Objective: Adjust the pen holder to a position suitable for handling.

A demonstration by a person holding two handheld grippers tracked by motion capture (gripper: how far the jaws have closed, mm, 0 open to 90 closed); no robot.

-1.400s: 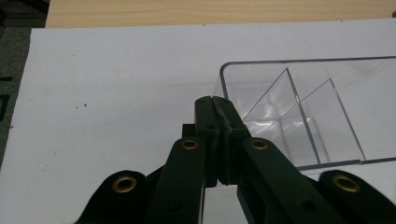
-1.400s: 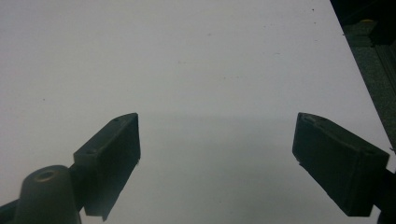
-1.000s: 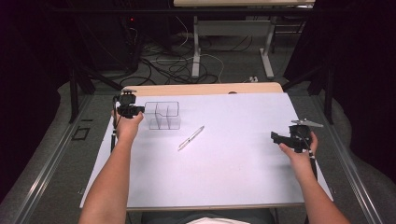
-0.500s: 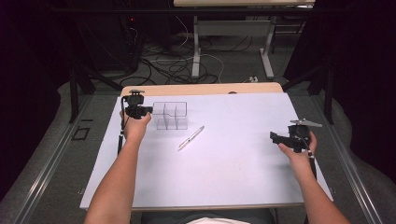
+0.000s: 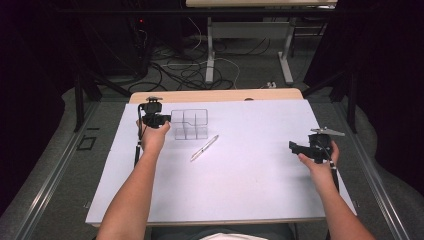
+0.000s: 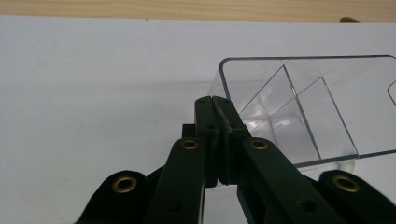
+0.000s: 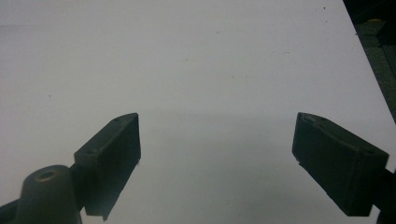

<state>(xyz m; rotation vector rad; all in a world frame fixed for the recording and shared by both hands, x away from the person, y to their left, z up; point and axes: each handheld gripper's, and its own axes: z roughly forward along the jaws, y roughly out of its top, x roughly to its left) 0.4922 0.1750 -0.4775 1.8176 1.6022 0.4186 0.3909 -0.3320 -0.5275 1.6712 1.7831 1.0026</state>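
Note:
A clear plastic box [image 5: 189, 124] with several compartments stands on the white tabletop [image 5: 240, 195] at the back left. My left gripper [image 5: 165, 119] is at its left wall. In the left gripper view the black jaws [image 6: 212, 100] are pressed together on the near corner wall of the clear box [image 6: 299, 107]. A silver pen [image 5: 204, 148] lies slanted just in front of the box. My right gripper [image 5: 292, 146] hovers at the right side of the table with its jaws wide apart. Nothing but bare white surface lies between them in the right gripper view [image 7: 217, 158].
A wooden strip of table edge [image 5: 215, 95] runs behind the white sheet. Beyond it are cables [image 5: 190, 70] and the legs of another table on the floor. Dark floor drops off past the right table edge [image 7: 373, 56].
My left gripper has moved to the right along the back of the table, and the clear box has shifted right with it. The right hand and the pen have stayed put.

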